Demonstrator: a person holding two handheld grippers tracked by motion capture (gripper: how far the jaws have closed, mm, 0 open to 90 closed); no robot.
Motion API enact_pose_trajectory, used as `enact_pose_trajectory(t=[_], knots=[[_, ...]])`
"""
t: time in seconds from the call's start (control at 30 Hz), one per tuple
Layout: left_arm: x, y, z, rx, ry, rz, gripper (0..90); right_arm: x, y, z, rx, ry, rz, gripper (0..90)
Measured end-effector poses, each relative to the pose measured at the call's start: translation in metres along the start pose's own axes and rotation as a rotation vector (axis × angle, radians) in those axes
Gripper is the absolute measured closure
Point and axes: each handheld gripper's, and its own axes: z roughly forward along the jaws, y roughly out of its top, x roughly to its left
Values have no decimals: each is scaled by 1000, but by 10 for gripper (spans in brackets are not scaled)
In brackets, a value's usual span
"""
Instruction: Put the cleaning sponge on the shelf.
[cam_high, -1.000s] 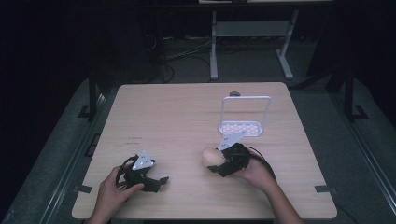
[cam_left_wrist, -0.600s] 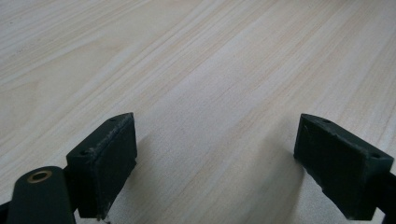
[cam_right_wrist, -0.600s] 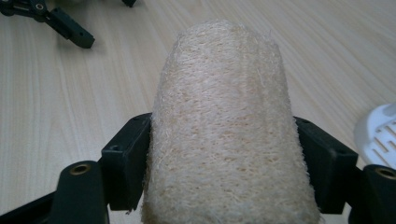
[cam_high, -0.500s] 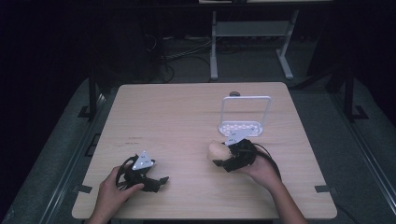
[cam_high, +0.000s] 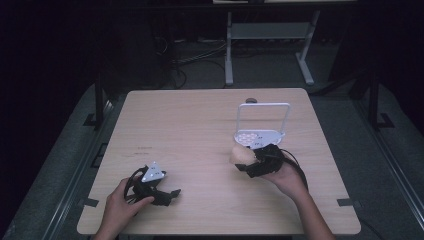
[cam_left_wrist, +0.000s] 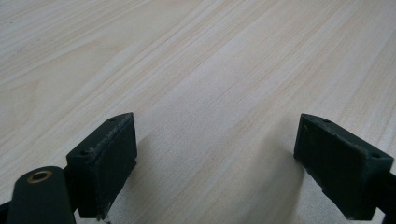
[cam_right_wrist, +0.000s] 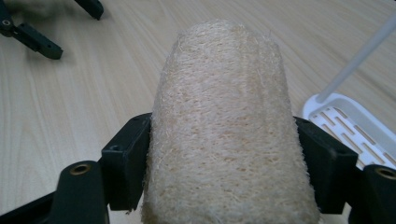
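From the high view, the right gripper (cam_high: 248, 161) sits at the near right of the table (cam_high: 200, 120), its jaws pinching a pale loofah sponge (cam_high: 242, 155) that sticks out from the jaw tips toward the table's middle. Just beyond this gripper, on its far side, stands a white rack (cam_high: 260, 135) with a tall wire handle; sponge and rack look very close, though whether they touch I cannot tell. The left gripper (cam_high: 170, 193) lies well apart from the sponge, low at the near left, held in the person's left hand (cam_high: 120, 207).

In the left gripper view, the left gripper (cam_left_wrist: 215, 154) has its jaws spread wide over bare wood, with nothing between them.

In the right gripper view, the right gripper (cam_right_wrist: 222, 163) presses both pads against the flanks of the loofah sponge (cam_right_wrist: 224, 130) (coarse, fibrous, straw-coloured), which rises between the jaws and reaches well past their tips. The white rack (cam_right_wrist: 345, 126) lies just off the right-hand jaw, and the other gripper's dark parts (cam_right_wrist: 32, 35) show farther off beyond the left-hand jaw.
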Motion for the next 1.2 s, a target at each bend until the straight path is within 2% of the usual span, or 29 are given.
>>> enact_pose_trajectory(t=[0.53, 1.2], knots=[[0, 0, 0, 3, 0, 4, 126, -15, -4, -9, 9, -77, 48, 274], [0, 0, 0, 2, -1, 0, 126, -45, -3, -2, 6, -147, 113, 274]])
